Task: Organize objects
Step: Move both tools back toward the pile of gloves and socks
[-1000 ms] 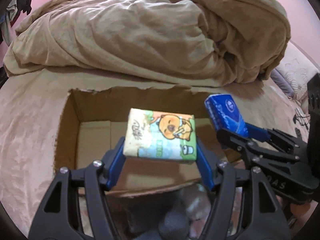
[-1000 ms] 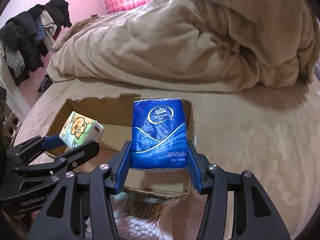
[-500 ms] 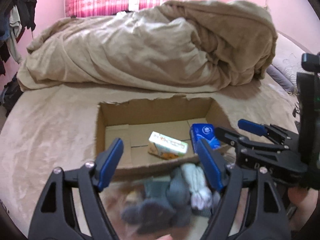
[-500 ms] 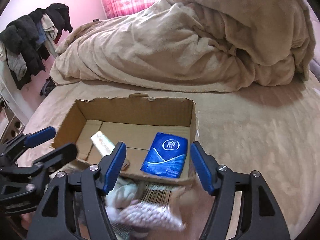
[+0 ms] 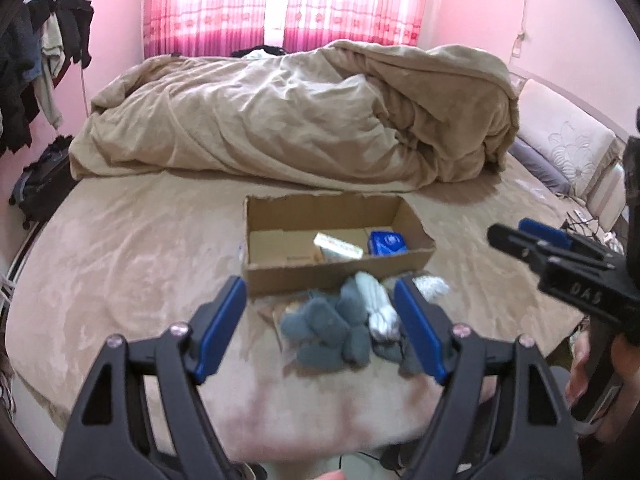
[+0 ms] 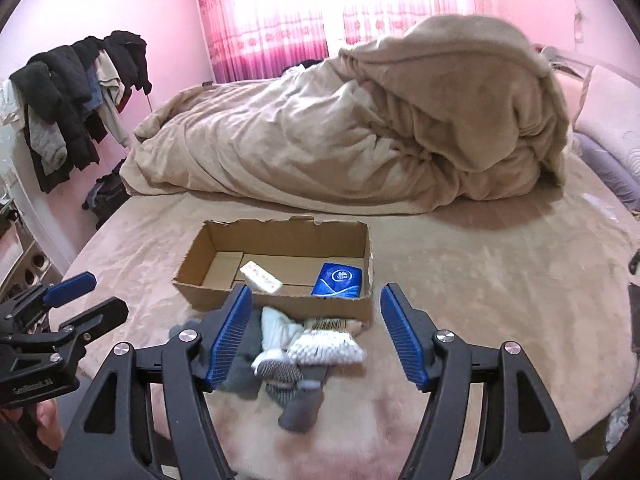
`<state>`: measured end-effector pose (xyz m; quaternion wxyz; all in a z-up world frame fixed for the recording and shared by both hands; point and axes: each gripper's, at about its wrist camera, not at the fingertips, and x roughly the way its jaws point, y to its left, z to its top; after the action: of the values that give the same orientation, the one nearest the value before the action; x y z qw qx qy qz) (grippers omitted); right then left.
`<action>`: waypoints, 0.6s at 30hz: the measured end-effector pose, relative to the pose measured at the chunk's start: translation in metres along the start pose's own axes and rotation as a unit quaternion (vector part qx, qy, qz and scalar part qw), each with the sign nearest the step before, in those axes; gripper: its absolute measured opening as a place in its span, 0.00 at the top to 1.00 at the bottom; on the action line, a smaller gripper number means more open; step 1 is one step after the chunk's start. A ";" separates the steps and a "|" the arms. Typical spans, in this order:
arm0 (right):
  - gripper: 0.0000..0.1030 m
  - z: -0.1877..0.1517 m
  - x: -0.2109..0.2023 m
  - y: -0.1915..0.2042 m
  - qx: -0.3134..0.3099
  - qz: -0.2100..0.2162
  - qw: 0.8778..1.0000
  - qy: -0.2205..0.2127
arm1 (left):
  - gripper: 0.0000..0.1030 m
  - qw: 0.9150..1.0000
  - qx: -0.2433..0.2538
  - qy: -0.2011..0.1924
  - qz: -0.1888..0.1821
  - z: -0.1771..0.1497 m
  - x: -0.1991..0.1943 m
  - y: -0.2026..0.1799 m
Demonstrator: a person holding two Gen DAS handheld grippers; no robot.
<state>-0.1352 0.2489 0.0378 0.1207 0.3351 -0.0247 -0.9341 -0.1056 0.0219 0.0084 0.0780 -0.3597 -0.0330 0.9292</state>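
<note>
An open cardboard box [image 5: 336, 272] [image 6: 280, 300] lies on the bed. Inside it lie a blue tissue pack [image 5: 386, 242] [image 6: 338, 279] at the right and a cartoon-print tissue pack [image 5: 338, 247] [image 6: 262, 277] near the middle. A pile of grey and white socks [image 5: 344, 328] [image 6: 288, 356] lies on the bed in front of the box. My left gripper [image 5: 320, 328] is open and empty, held above the socks. My right gripper [image 6: 316, 336] is open and empty, also above the socks; it shows in the left wrist view [image 5: 552, 248].
A rumpled beige duvet [image 5: 300, 120] [image 6: 360, 128] is heaped behind the box. Pillows [image 5: 560, 144] lie at the right. Clothes hang on a rack [image 6: 72, 100] at the left by the pink wall. Bare beige bedsheet [image 5: 120, 260] stretches left of the box.
Both grippers opened and dropped their tissue packs into the box, then pulled back and up from it. The sock pile has come into view between the fingers.
</note>
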 end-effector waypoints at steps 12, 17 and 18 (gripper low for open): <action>0.32 -0.029 -0.005 0.010 -0.023 0.001 0.999 0.025 | 0.25 0.999 -0.013 0.049 -0.009 -0.054 0.012 0.005; 0.32 -0.041 0.008 0.004 -0.015 0.000 0.999 0.042 | 0.25 0.998 -0.011 0.062 -0.013 -0.063 0.029 0.001; 0.32 -0.043 0.011 0.003 -0.014 0.000 0.999 0.045 | 0.25 0.998 -0.012 0.063 -0.013 -0.063 0.032 0.001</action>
<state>-0.1160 0.2449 -0.0021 0.1266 0.3751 -0.0064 -0.9183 -0.0863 0.0268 -0.0594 0.0874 -0.4179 -0.0441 0.9032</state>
